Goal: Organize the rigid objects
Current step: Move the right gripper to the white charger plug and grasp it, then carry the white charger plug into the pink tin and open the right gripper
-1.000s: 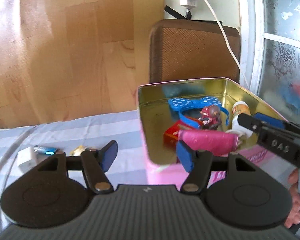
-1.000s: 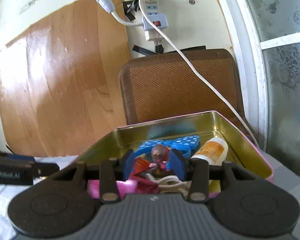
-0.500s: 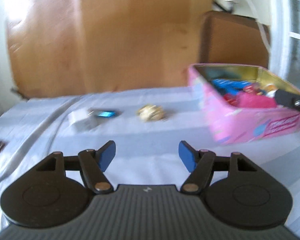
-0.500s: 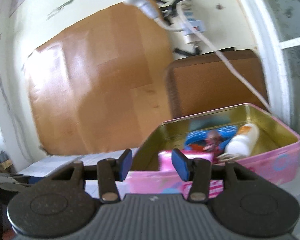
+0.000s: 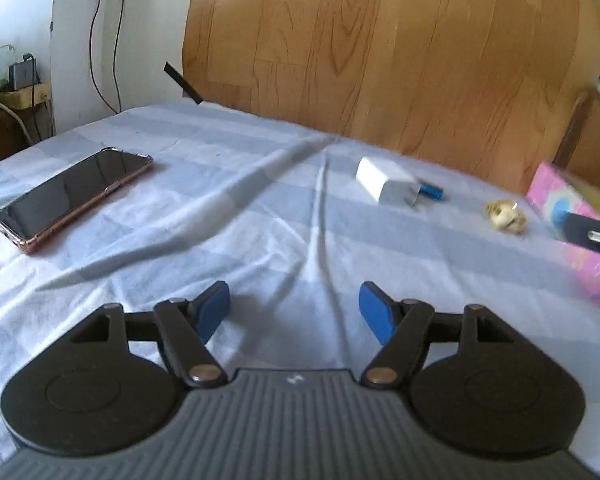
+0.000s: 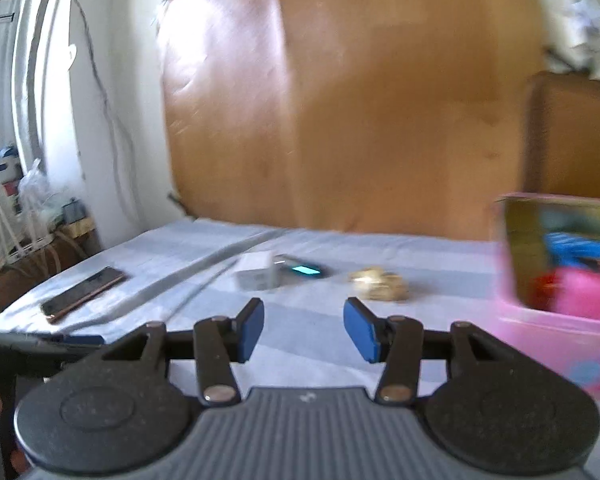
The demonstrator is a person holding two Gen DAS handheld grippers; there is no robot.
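Note:
A pink tin box (image 5: 580,232) (image 6: 556,336) stands at the right on the striped cloth, holding several toys. On the cloth lie a white charger plug (image 5: 384,180) (image 6: 258,270), a small blue item (image 5: 432,191) (image 6: 306,269) beside it, a gold crumpled piece (image 5: 506,216) (image 6: 378,284) and a phone (image 5: 74,198) (image 6: 84,292) at the left. My left gripper (image 5: 294,310) is open and empty above bare cloth. My right gripper (image 6: 304,328) is open and empty, short of the plug and gold piece; its tip (image 5: 588,234) shows in the left wrist view.
A wooden headboard (image 5: 380,48) (image 6: 340,112) rises behind the cloth-covered surface. A brown chair back (image 6: 576,136) stands behind the box. Cables and a small shelf (image 5: 24,84) are at the far left past the surface's edge.
Both grippers have swung left, away from the box. The right gripper let go of the small figure into the box and now stands wider open. The phone has come into view.

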